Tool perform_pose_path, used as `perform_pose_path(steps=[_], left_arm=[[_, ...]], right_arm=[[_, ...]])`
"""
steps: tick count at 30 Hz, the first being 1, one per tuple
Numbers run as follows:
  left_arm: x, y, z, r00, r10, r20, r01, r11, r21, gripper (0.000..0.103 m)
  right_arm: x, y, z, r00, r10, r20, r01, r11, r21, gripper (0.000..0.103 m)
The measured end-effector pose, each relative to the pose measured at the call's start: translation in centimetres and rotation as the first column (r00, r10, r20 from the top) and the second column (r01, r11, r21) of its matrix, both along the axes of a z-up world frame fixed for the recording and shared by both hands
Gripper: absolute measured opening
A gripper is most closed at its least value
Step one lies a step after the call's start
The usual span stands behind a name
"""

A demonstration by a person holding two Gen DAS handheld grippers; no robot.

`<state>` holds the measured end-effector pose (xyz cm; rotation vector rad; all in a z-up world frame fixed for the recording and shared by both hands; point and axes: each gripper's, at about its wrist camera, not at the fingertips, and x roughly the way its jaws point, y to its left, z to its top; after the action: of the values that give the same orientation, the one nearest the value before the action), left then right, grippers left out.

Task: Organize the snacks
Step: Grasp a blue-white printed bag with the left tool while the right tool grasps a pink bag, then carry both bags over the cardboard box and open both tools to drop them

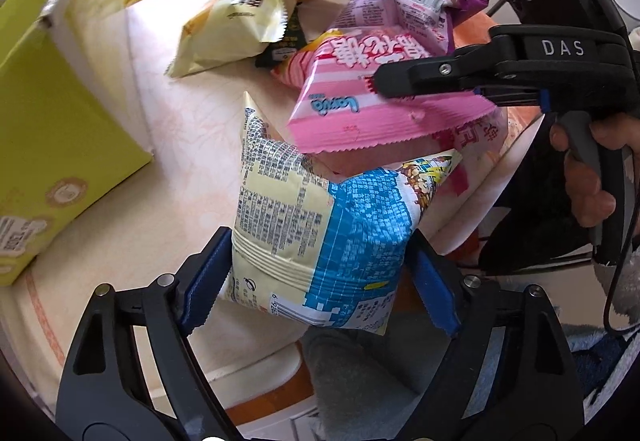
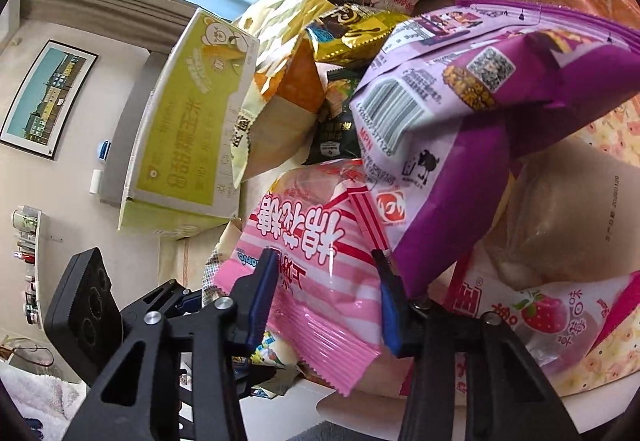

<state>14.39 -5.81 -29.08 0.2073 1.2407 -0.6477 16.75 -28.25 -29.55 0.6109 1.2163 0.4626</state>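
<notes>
A cloth-covered table carries a green box; right of the box lie heaped snack bags.

"DAS" stands in white letters on the right gripper. The pink striped bag carries the upside-down brand "Lario". The purple bag shows "MPN" beside its barcode.

Left gripper clamps blue-cream packet; right gripper pinches pink packet just above it — green box left.
</notes>
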Motion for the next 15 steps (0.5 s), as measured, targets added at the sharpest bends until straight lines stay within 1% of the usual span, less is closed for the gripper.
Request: perform_pose_path(steps=[10,15], left_arm=[[-0.8,2.7,1.6,0.995,0.094,0.015,-0.094,0.995,0.016,0.082],[-1.3,4.0,2.8,0.987,0.162,0.019,-0.162,0.987,0.004,0.082]], right_arm=[[-1.2,-0.8,1.5,0.999,-0.007,0.034,0.006,0.999,0.036,0.034],[-2.3,-0.8,2.5,0.998,0.003,0.057,-0.007,0.998,0.060,0.033]])
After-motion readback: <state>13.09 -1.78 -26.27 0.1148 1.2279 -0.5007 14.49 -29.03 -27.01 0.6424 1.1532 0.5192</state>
